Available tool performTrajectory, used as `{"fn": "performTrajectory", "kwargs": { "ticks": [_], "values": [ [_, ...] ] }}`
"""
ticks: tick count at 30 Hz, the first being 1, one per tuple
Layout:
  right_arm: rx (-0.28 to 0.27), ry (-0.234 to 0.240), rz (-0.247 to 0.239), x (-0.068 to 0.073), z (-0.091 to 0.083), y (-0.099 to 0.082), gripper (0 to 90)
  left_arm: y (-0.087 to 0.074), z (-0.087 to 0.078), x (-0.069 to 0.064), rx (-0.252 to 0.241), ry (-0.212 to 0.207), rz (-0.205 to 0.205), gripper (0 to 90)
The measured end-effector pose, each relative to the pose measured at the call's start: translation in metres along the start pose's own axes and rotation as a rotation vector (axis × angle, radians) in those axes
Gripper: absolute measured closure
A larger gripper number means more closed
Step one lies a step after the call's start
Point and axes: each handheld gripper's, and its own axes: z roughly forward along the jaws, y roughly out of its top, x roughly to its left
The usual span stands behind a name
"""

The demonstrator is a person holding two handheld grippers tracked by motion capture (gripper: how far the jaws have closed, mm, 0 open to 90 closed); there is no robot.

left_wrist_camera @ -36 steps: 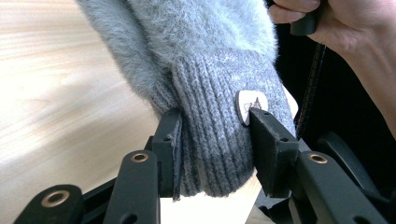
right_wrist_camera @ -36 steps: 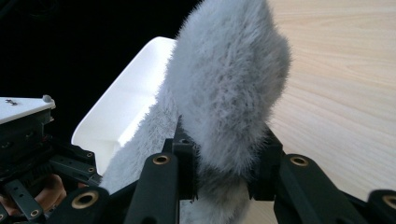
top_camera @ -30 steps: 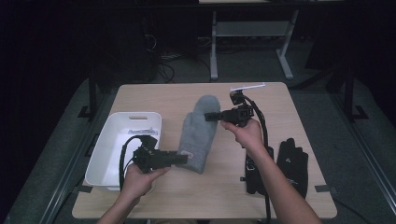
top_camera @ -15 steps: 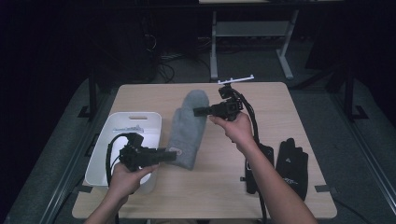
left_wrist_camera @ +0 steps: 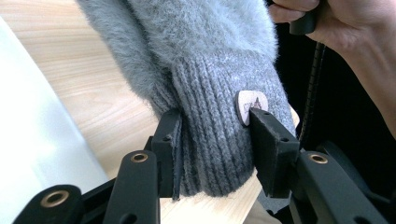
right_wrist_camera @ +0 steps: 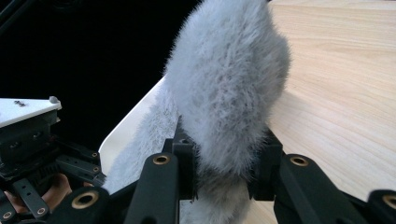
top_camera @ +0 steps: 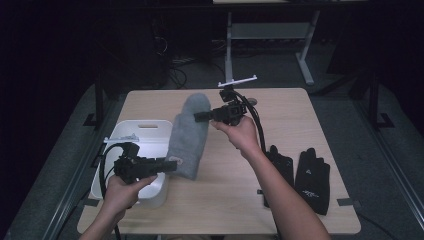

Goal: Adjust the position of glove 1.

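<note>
A fluffy grey mitten [top_camera: 189, 134] hangs stretched between the two grippers above the wooden table [top_camera: 280, 200]. My left gripper [top_camera: 172, 164] is shut on its ribbed cuff [left_wrist_camera: 219, 140], beside a small round tag [left_wrist_camera: 250, 106]. My right gripper [top_camera: 196, 117] is shut on the fuzzy fingertip end [right_wrist_camera: 229, 93]. The mitten slants from the upper right down to the lower left, lifted off the table, with its cuff end next to the white bin [top_camera: 142, 131]. In the right gripper view the left gripper [right_wrist_camera: 32, 140] shows at the lower left.
A white plastic bin stands at the table's left. A pair of black gloves [top_camera: 310, 177] lies at the right, near the person's right forearm [top_camera: 280, 195]. Cables trail from both grippers. A metal stand [top_camera: 270, 35] is on the dark floor beyond the table.
Both hands have carried the mitten to the left and a little up, from the table's middle to the edge of the white bin. The grips are unchanged.
</note>
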Motion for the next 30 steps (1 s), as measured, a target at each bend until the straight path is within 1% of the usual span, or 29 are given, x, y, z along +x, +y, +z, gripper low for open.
{"fn": "performTrajectory", "kwargs": {
  "ticks": [1,2,7,8,11,12,13,16,17,18,23,24,25,27,28,29,30],
  "values": [
    [0.001,0.005,0.005,0.002,0.002,0.001,69.2,0.0,-0.001,0.0,-0.004,0.002,-0.005,56.9],
    [0.002,0.006,0.008,0.002,0.003,0.001,69.2,0.0,-0.002,0.001,-0.001,0.004,-0.001,56.8],
    [0.007,0.014,0.007,0.005,0.011,0.003,69.2,-0.001,-0.009,0.004,-0.007,0.01,-0.009,56.8],
    [0.006,0.017,0.004,0.006,0.012,0.004,69.2,-0.002,-0.011,0.005,-0.004,0.012,-0.005,56.8],
    [0.008,0.022,-0.002,0.008,0.017,0.007,69.2,-0.002,-0.016,0.007,-0.016,0.016,-0.014,56.8],
    [0.01,0.023,0.001,0.01,0.019,0.008,69.2,-0.003,-0.018,0.009,-0.015,0.02,-0.008,56.8],
    [0.01,0.025,-0.002,0.01,0.021,0.009,69.2,-0.003,-0.019,0.009,-0.021,0.021,-0.018,56.8],
    [0.014,0.035,0.0,0.013,0.028,0.011,69.2,-0.004,-0.026,0.013,-0.022,0.033,-0.013,56.7],
    [0.013,0.039,0.002,0.014,0.031,0.012,69.1,-0.005,-0.028,0.013,-0.027,0.034,-0.024,56.7],
    [0.014,0.04,0.002,0.015,0.033,0.012,69.1,-0.006,-0.029,0.014,-0.025,0.038,-0.019,56.7],
    [0.021,0.05,0.002,0.018,0.044,0.014,69.1,-0.008,-0.039,0.018,-0.033,0.051,-0.028,56.7],
    [0.022,0.053,0.001,0.019,0.046,0.015,69.1,-0.008,-0.041,0.019,-0.031,0.053,-0.024,56.7],
    [0.019,0.053,-0.004,0.02,0.048,0.015,69.1,-0.008,-0.042,0.02,-0.039,0.054,-0.035,56.7],
    [0.025,0.054,-0.005,0.022,0.052,0.017,69.2,-0.009,-0.045,0.022,-0.033,0.059,-0.025,56.7],
    [0.027,0.055,-0.003,0.023,0.054,0.018,69.1,-0.01,-0.046,0.023,-0.039,0.061,-0.033,56.7],
    [0.028,0.057,-0.003,0.024,0.056,0.019,69.2,-0.01,-0.047,0.023,-0.041,0.062,-0.032,56.7],
    [0.029,0.059,-0.008,0.025,0.058,0.019,69.1,-0.011,-0.05,0.025,-0.045,0.064,-0.044,56.7]
  ]
}}
